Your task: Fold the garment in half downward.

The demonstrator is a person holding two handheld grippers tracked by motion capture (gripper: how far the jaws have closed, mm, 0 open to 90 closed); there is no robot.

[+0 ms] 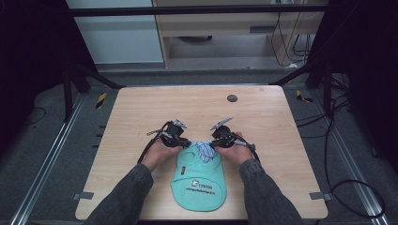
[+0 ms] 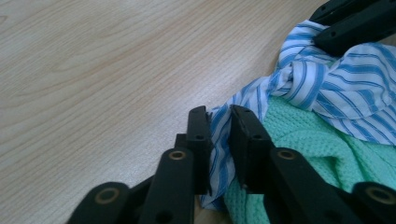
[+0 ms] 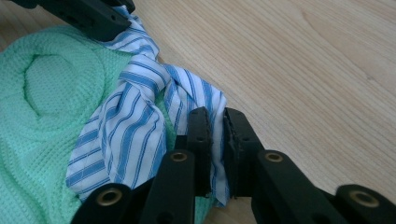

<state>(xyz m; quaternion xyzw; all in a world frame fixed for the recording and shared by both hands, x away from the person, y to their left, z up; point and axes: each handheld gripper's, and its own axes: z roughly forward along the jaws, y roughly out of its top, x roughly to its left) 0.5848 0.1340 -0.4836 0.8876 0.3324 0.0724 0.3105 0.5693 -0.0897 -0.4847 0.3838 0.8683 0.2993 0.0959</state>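
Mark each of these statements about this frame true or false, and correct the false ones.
1. The left gripper is shut on the striped collar. True.
2. The right gripper hangs open above the bare table. False: it is shut on the striped collar too, at its other end.
3. The striped collar is tied in a knot. True: the knot sits between the two grippers.
4. The mint-green garment hangs off the far edge of the wooden table. False: it lies flat near the person's edge, between the forearms.
5. The garment bears printed lettering. True.
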